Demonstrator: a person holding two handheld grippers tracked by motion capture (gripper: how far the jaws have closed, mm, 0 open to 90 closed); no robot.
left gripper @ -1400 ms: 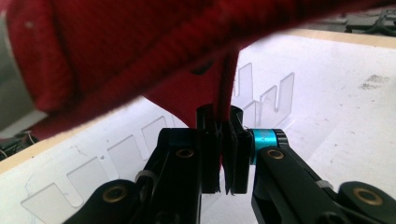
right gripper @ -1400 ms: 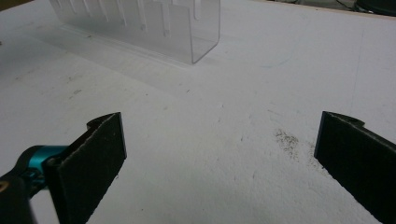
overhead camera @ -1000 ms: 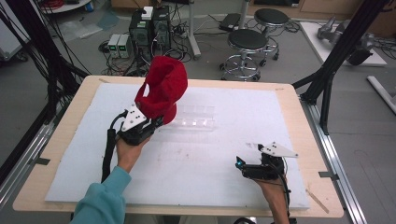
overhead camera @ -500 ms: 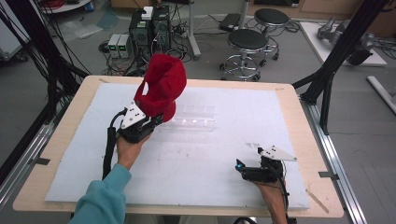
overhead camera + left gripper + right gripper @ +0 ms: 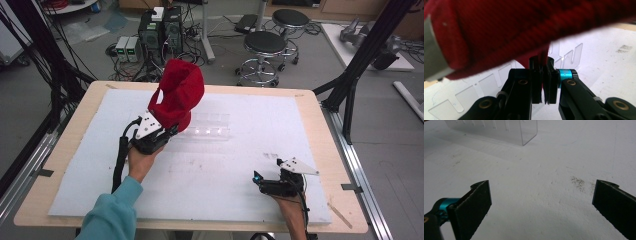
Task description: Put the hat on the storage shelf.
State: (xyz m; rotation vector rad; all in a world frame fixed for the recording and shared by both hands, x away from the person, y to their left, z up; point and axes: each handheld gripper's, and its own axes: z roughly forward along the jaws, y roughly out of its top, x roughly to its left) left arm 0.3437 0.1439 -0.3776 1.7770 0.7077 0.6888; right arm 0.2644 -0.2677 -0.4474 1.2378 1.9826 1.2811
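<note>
Left gripper [image 5: 167,131] clamps red cap [image 5: 177,95], lifted above clear rack [image 5: 210,131]. Right gripper [image 5: 541,202] rests near-right, jaws wide, empty.

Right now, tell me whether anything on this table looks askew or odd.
Nothing looks spilled or damaged. The red cap hangs off the table, pinched by a fold of cloth in the left tool, above the clear plastic rack. The right tool rests open and empty near a faint grey smudge on the white mat.
</note>
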